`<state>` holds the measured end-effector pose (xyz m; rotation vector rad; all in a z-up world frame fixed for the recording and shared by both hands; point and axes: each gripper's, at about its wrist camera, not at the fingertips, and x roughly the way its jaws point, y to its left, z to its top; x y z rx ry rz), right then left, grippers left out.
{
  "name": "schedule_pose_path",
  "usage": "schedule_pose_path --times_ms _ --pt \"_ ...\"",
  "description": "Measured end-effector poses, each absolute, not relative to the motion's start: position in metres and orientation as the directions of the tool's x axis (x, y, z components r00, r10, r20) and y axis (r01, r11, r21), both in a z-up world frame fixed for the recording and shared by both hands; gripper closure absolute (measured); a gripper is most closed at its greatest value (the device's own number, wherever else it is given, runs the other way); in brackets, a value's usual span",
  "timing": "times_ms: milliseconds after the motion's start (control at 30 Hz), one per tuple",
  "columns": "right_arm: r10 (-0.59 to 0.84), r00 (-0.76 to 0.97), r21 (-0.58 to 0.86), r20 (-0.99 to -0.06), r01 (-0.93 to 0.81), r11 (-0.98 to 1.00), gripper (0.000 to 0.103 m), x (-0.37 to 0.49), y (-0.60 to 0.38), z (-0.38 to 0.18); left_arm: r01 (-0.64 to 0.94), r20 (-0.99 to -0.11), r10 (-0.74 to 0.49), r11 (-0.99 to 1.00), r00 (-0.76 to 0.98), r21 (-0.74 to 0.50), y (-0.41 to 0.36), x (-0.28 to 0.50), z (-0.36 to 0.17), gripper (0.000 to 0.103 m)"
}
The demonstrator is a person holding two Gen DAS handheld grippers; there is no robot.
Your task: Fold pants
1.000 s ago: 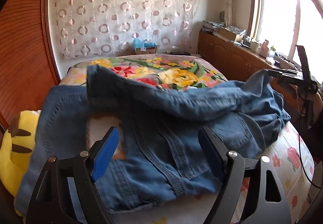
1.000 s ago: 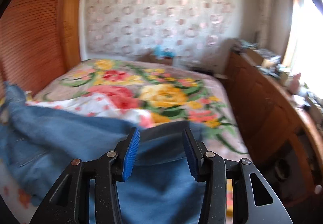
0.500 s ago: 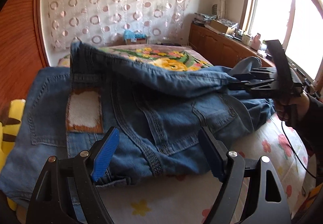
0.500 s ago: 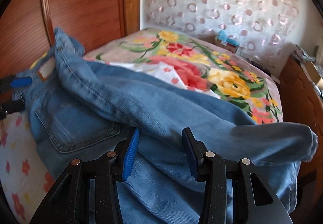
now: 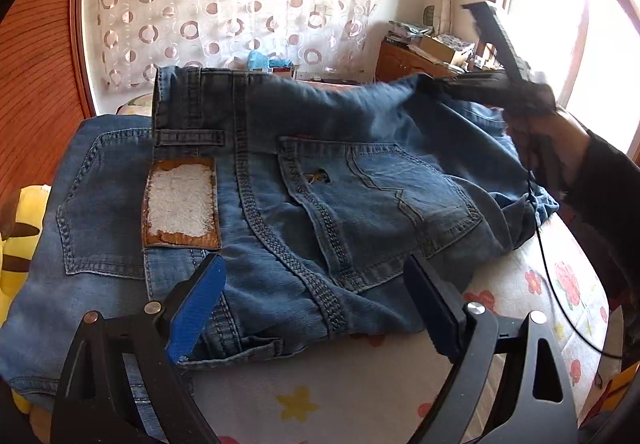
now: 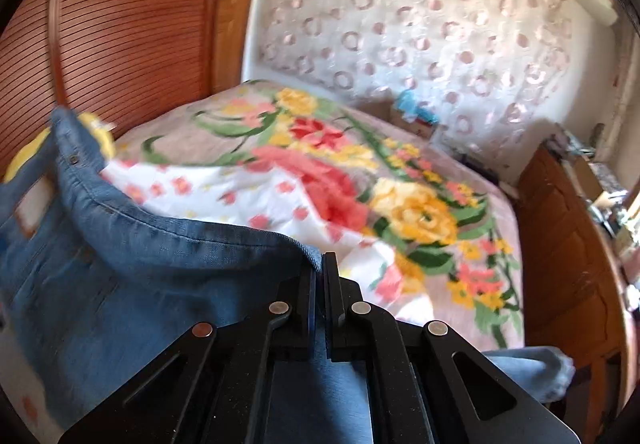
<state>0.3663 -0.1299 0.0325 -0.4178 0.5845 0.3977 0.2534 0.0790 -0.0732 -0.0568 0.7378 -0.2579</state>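
Blue denim pants (image 5: 320, 212) lie bunched on the bed, back side up, with a brown and white waist patch (image 5: 180, 200) and a back pocket showing. My left gripper (image 5: 312, 304) is open and empty, hovering just above the near edge of the pants. My right gripper (image 6: 320, 272) is shut on a fold of the pants (image 6: 160, 264) and holds that edge lifted off the bed. In the left wrist view the right gripper (image 5: 436, 88) shows at the upper right, pinching the raised denim edge.
The bed has a floral cover (image 6: 360, 180) and a white sheet with small flowers (image 5: 532, 284). A yellow plush toy (image 5: 16, 228) lies at the left by the wooden headboard (image 6: 120, 24). A cluttered wooden cabinet (image 6: 568, 252) runs along the right under a window (image 5: 560, 24).
My right gripper has closed on the pants' edge and lifted it. The left gripper has moved in closer over the waist area, still open.
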Motion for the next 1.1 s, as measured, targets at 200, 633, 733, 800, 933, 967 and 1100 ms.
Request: schedule_pose_path --times_ms 200,633,733,800,933,967,1100 --pt "0.196 0.764 -0.234 -0.615 -0.414 0.88 0.053 0.376 -0.113 0.013 0.196 -0.656 -0.244 0.97 0.715 -0.147 0.082 0.248 -0.075 0.012" --pt "0.155 0.761 -0.111 -0.629 -0.286 0.952 0.052 0.287 -0.262 0.027 0.193 -0.656 -0.226 0.973 0.72 -0.123 0.078 0.239 -0.072 0.012" --pt "0.121 0.745 -0.059 -0.656 -0.21 0.976 0.052 0.273 -0.298 0.009 0.196 -0.657 -0.22 0.974 0.721 -0.112 0.074 0.24 -0.072 0.012" --pt "0.086 0.738 -0.052 -0.669 -0.162 0.985 0.052 0.271 -0.31 -0.002 0.189 -0.662 -0.213 0.976 0.719 -0.108 0.072 0.242 -0.074 0.012" --pt "0.105 0.718 0.042 -0.688 -0.105 0.994 0.052 0.28 -0.325 -0.023 0.182 -0.664 -0.211 0.977 0.718 -0.113 0.069 0.241 -0.075 0.012" --pt "0.105 0.722 0.059 -0.684 -0.089 0.994 0.052 0.284 -0.327 -0.025 0.182 -0.664 -0.211 0.977 0.717 -0.114 0.069 0.24 -0.075 0.012" --pt "0.146 0.715 0.136 -0.684 -0.071 0.988 0.052 0.303 -0.329 -0.034 0.182 -0.664 -0.209 0.977 0.718 -0.111 0.067 0.236 -0.076 0.012"
